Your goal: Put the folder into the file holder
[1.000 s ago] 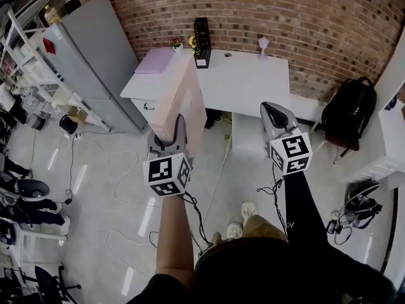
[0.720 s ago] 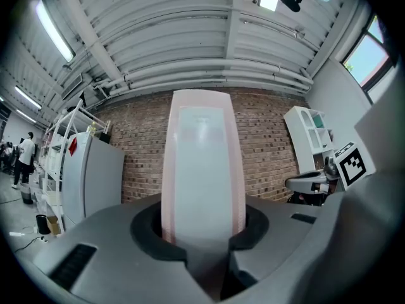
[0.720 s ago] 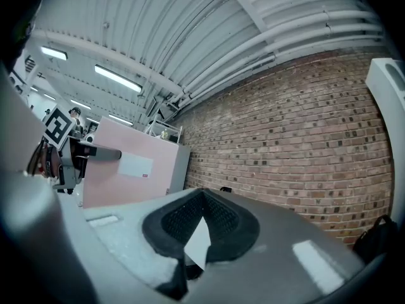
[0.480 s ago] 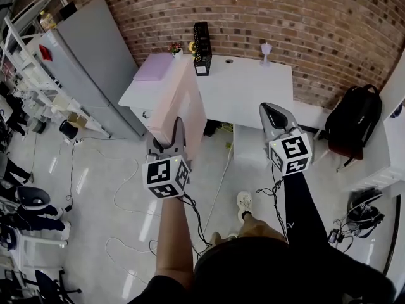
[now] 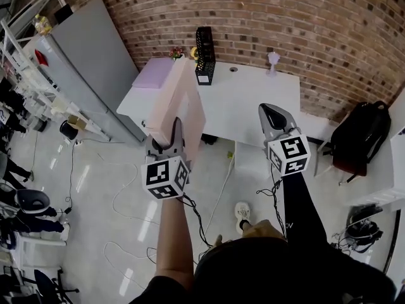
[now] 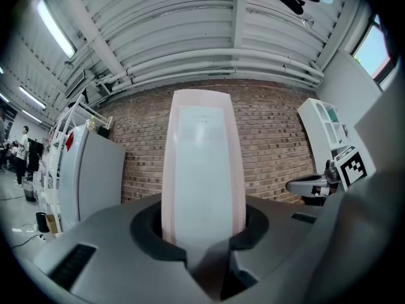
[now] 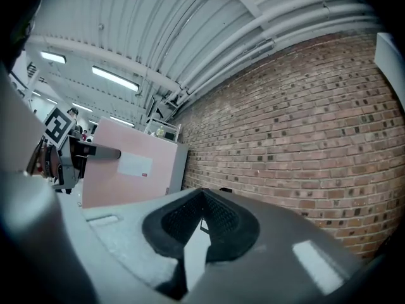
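Left claw [image 5: 176, 130]: part-open and clamped on the near narrow edge of the folder [image 5: 184, 101], pads pressing on both sides, pointing level towards the counter [image 5: 253, 97].
Right claw [image 5: 273, 111]: jaws together with nothing between them, carried to the right of the folder and apart from it.
Folder: pink, upright on its edge in the left claw, over the floor short of the counter's near edge. Its broad face carries a white label that shows in the right gripper view.
Folder, handling: looks stiff and light, a flat board-like body with smooth faces. Held at one edge, it stands tall above the grip, so it will probably want to sway or pivot, and a smooth cover may slide in the pads.
Where to hold: the present hold, low on the near edge and centred, looks sound. It leaves the far edge free to go in first.
Counter: white, mostly bare, with a lilac pad [image 5: 155, 75] at its far left.
File holder [image 5: 204, 45]: black, upright at the counter's far edge by the brick wall, well apart from the folder. Its slot looks narrow, so the folder likely needs squaring to it.
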`<action>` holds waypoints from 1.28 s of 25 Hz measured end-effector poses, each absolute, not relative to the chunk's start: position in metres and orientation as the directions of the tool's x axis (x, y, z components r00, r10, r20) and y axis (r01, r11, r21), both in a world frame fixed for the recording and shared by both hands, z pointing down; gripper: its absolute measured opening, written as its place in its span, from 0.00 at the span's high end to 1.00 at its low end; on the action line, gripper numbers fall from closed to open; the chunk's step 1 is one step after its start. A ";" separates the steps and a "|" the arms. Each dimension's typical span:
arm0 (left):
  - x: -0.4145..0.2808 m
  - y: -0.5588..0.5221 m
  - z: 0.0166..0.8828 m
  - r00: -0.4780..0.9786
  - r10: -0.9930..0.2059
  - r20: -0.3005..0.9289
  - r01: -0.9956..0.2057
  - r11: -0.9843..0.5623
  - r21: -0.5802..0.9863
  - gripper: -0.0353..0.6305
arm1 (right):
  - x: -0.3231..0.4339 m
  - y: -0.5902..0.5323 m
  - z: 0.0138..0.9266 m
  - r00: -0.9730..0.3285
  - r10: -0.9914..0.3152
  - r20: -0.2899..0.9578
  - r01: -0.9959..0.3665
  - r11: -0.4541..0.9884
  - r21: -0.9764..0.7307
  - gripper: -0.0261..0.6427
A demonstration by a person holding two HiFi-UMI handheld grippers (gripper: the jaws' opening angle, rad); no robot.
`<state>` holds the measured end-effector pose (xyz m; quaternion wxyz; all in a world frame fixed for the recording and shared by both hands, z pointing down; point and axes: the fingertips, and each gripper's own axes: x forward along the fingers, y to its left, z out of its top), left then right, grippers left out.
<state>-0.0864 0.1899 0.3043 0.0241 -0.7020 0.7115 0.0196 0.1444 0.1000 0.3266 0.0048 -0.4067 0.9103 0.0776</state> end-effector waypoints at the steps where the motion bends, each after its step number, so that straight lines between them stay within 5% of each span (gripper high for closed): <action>1: -0.089 0.181 0.304 -0.019 -0.998 -0.061 -1.000 0.020 -0.005 0.76 | 0.141 0.090 0.328 -0.674 -0.736 -0.070 -0.737 0.662 0.136 0.96; 32: -0.121 0.000 0.304 -0.115 -0.992 -0.050 -0.993 0.115 -0.001 0.75 | 0.097 -0.112 0.342 -0.741 -0.669 -0.064 -0.671 0.734 0.105 0.96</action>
